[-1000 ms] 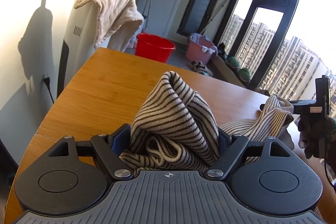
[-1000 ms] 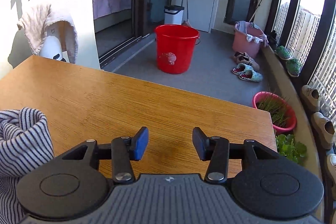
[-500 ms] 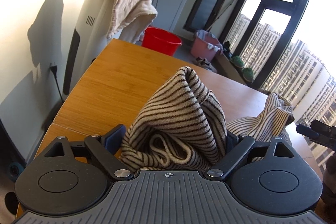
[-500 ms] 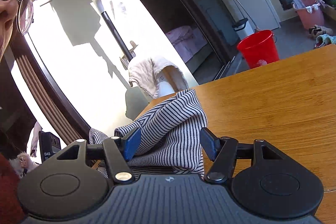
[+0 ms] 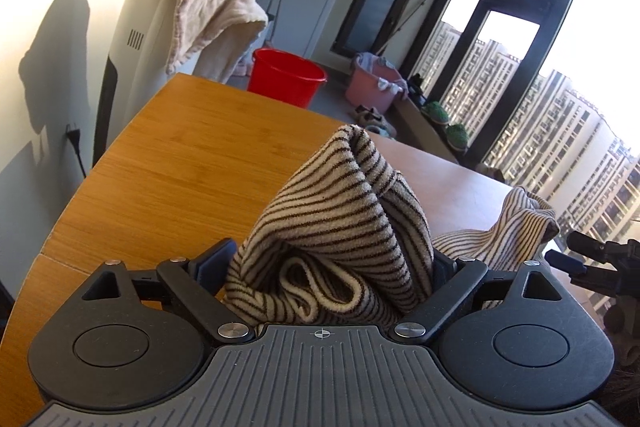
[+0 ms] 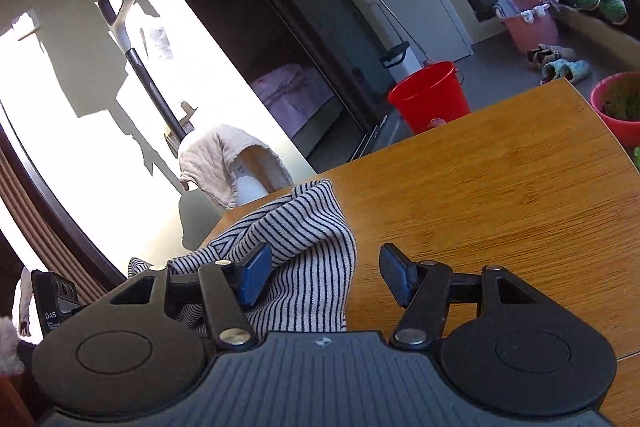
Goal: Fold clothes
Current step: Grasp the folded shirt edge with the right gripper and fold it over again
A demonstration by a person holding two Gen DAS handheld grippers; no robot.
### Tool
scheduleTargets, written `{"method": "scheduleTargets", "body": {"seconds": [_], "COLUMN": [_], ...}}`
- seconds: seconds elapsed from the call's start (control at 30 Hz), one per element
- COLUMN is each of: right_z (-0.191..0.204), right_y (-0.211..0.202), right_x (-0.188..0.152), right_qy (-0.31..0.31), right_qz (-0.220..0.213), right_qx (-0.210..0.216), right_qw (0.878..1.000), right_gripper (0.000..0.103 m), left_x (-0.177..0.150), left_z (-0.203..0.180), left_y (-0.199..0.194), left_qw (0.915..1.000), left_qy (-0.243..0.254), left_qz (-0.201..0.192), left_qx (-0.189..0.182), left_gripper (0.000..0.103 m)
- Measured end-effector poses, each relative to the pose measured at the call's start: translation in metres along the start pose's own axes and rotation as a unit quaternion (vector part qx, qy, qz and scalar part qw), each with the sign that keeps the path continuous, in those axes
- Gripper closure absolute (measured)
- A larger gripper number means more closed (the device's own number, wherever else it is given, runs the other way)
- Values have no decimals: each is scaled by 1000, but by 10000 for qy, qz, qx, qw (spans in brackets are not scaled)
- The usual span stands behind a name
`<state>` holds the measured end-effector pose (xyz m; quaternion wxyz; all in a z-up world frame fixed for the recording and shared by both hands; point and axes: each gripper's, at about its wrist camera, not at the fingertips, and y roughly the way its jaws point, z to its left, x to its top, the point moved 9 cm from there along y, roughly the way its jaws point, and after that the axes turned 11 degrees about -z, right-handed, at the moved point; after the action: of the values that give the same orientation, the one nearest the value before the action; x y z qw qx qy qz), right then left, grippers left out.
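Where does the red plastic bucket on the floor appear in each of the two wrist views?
Left wrist view: the red plastic bucket is upper centre-left, behind the far edge of the wooden table.
Right wrist view: the bucket is right of centre, in the upper half, also beyond the table edge.
Shared landmark: the pink laundry basket, standing to the right of the bucket in both.

Strong daylight enters through the windows (image 5: 516,39), which are overexposed to white at the right edge of the left wrist view. Hard shadows fall on the wall (image 5: 52,39); a blown-out sunlit patch marks the wall in the right wrist view. Both views are sharp, with heavy fisheye bending at the edges. The table (image 6: 520,195) shows mild glare.
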<state>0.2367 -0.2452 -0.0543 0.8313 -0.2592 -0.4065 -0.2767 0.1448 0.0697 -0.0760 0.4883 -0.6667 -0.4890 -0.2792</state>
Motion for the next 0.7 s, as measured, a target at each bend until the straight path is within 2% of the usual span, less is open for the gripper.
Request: {"method": "scheduleTargets", "body": {"seconds": [0.03, 0.1, 0.2, 0.27, 0.33, 0.4, 0.47, 0.53, 0.57, 0.6, 0.63, 0.67, 0.7], "right_z": [6, 34, 76, 107, 141, 157, 168, 162, 159, 157, 155, 157, 160], "right_y": [1, 6, 21, 24, 24, 30, 39, 53, 60, 62, 64, 63, 60], "right_x": [2, 12, 18, 20, 14, -2, -23, -43, -53, -56, -59, -58, -57], "right_qy": [-291, -730, -1637, -2403, -3099, -3511, -3909, -4254, -4419, -4418, -4412, -4219, -4105], "right_qz": [-20, -48, 33, -18, 17, 289, 640, 868, 980, 999, 1019, 1041, 1054], "right_qx": [-84, 7, 46, 121, 391, 523, 612, 377, 261, 183, 107, 101, 89], "right_qw": [9995, 9973, 9865, 9706, 9500, 9344, 9162, 9000, 8913, 8914, 8916, 9006, 9057], "right_gripper": [47, 45, 40, 40, 35, 27, 26, 27, 29, 44, 52, 67, 76], "left_x": [0, 0, -1, -1, -2, -2, -2, -2, -1, -1, -1, 0, 0], "left_z": [-5, -14, -22, -20, -20, -19, -19, -18, -18, -18, -19, -20, -20], "left_y": [4, 8, 11, 10, 10, 10, 10, 9, 8, 8, 7, 6, 5], "left_qw": [10000, 9997, 9992, 9993, 9994, 9995, 9996, 9996, 9996, 9996, 9995, 9994, 9993], "left_qy": [59, 227, 396, 350, 319, 314, 278, 255, 259, 277, 298, 318, 338], "left_qz": [1, -22, -75, -106, -87, -71, -65, -65, -76, -92, -112, -142, -181], "left_qx": [-42, -84, -68, -43, -32, -28, -46, -52, -52, -47, -40, -30, -15], "left_gripper": [8, 8, 9, 9, 8, 8, 8, 8, 8, 8, 8, 8, 7]}}
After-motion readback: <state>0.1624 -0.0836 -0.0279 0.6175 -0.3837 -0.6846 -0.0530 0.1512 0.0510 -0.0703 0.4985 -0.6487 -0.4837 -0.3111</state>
